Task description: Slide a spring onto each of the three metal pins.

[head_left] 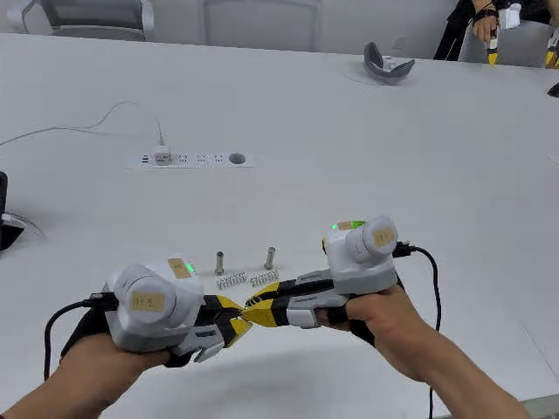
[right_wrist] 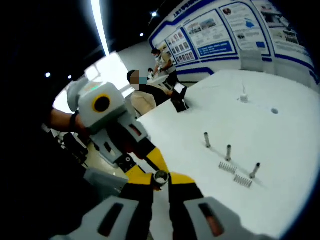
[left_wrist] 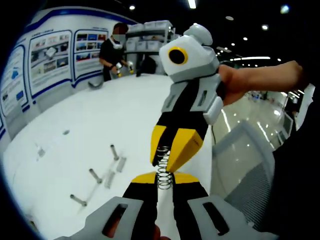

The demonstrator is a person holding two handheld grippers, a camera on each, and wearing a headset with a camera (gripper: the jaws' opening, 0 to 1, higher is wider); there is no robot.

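Metal spring [left_wrist: 163,167], pins [head_left: 219,262]; matt table [head_left: 349,175]

We look down from the head onto the bench [head_left: 367,148], left tongs [left_wrist: 164,181] camera faces right tongs [right_wrist: 160,178] up close, right one faces back, all share the pins [head_left: 219,261].

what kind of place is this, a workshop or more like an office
Probably an office showroom or meeting room: a long white table with a power strip on it, printed poster boards along the wall, and shelves behind.
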